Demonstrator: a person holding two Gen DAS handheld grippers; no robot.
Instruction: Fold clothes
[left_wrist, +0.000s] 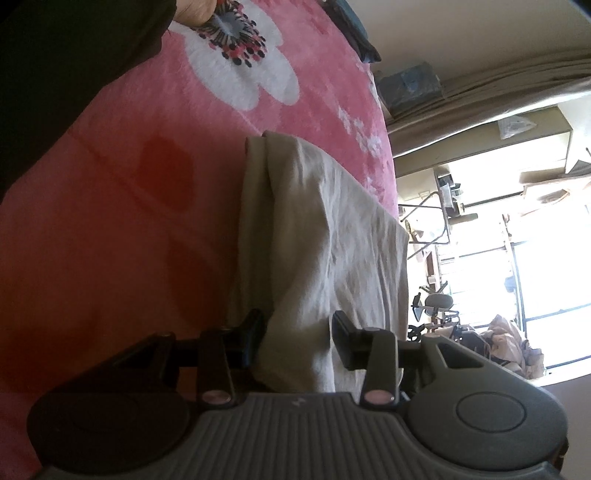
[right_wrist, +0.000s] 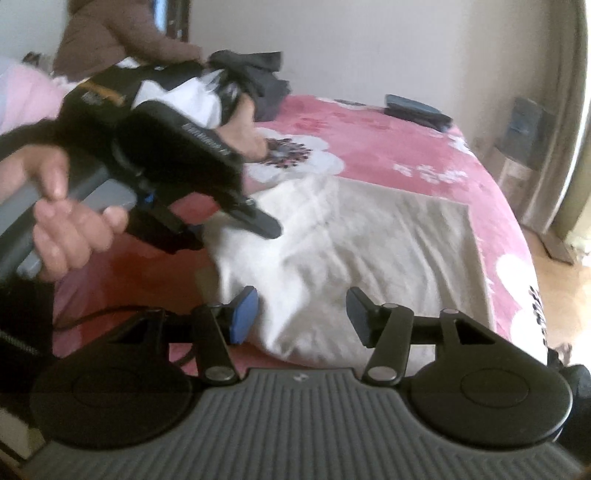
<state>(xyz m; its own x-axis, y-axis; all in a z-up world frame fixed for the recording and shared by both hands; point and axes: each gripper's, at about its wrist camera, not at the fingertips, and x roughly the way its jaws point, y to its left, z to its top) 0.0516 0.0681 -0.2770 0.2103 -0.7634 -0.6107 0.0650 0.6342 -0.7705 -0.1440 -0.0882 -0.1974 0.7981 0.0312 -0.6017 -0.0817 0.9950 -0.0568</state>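
Note:
A beige cloth (right_wrist: 369, 251) lies folded and creased on the pink flowered bedspread (right_wrist: 388, 147). In the left wrist view a thick fold of this cloth (left_wrist: 314, 240) runs up between the jaws of my left gripper (left_wrist: 297, 339), and both pads sit against it. The right wrist view shows the same left gripper (right_wrist: 225, 232), held in a hand (right_wrist: 62, 221), at the cloth's raised left edge. My right gripper (right_wrist: 301, 317) stands open over the near corner of the cloth. Its blue pad (right_wrist: 243, 317) is beside the cloth without pinching it.
A heap of dark and white clothes (right_wrist: 221, 85) lies at the far side of the bed, with a person in brown (right_wrist: 110, 33) behind it. A dark flat object (right_wrist: 413, 107) rests near the far right corner. The bed's edge drops to a wooden floor (right_wrist: 561, 288) on the right.

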